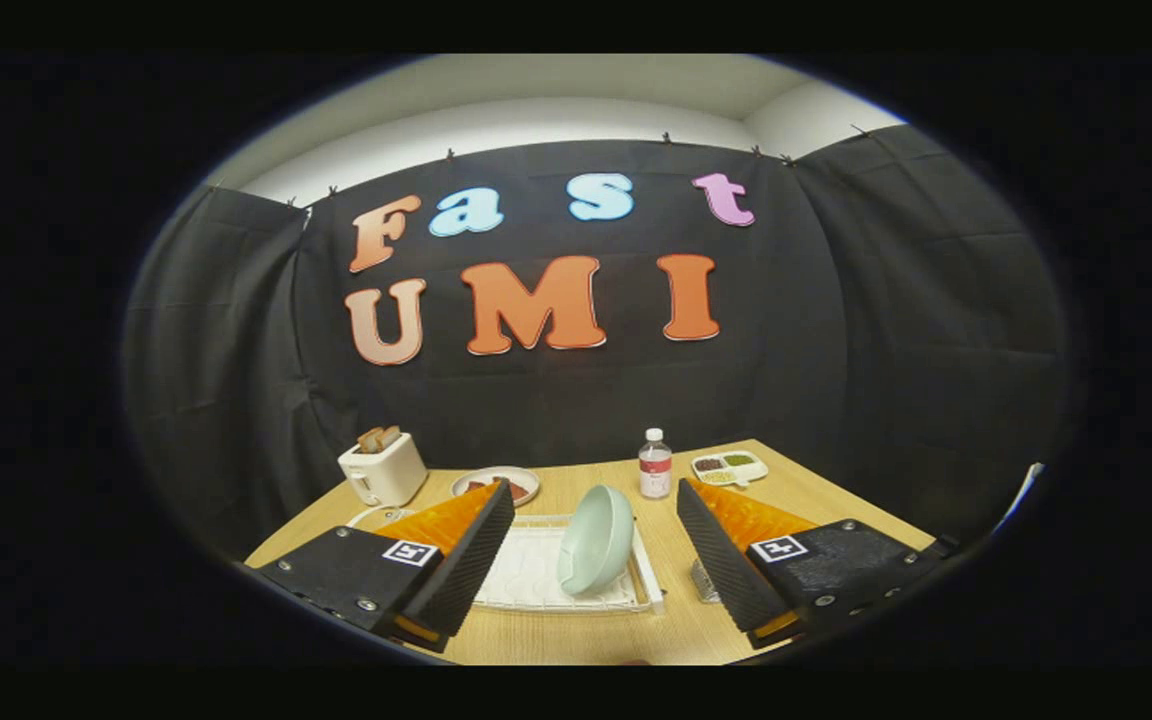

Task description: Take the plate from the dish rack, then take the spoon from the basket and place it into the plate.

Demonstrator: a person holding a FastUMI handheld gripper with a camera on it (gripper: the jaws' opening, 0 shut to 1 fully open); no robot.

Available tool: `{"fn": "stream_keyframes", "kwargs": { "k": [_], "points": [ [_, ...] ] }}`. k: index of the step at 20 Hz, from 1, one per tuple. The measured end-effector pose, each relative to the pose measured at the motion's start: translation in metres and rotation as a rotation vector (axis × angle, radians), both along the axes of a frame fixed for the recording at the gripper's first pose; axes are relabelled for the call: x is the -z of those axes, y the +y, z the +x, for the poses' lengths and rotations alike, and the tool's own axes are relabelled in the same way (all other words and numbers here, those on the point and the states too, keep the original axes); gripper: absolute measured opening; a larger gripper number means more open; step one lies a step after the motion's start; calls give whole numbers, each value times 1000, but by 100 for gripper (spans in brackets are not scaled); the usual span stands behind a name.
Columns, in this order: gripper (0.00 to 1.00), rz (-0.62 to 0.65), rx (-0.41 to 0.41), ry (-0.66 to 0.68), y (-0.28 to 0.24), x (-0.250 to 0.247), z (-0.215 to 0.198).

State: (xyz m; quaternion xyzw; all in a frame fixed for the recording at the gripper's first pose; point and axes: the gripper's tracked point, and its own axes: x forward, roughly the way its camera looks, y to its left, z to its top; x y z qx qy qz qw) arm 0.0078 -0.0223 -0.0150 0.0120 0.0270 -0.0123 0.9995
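Jaws of the gripper (596, 560) stand wide apart and hold nothing, and I judge the plate pickup is the step in hand. Beyond them the wooden surface (676, 630) carries a white dish rack (536, 575), with the pale green plate (596, 538) on edge at its right side, between the jaws. I would advance straight, straddle the upper rim, then close squarely. The spoon's basket may be the meshed item (703, 580) beside the rack; I cannot tell.

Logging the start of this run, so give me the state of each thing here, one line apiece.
tool: open, fingers apart, holding nothing
plate: standing on edge in the dish rack
dish rack: on the table, holding the plate
toaster: bread slices sticking up
bottle: upright, capped
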Motion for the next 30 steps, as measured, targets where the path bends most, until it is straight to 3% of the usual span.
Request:
{"fn": "stream_keyframes", "kwargs": {
  "k": [13,26,30],
  "points": [
    [98,-1,11,66,-3,11,21],
    [98,-187,20,260,16,64,85],
    [88,-227,16,359,24,93,99]
  ]
}}
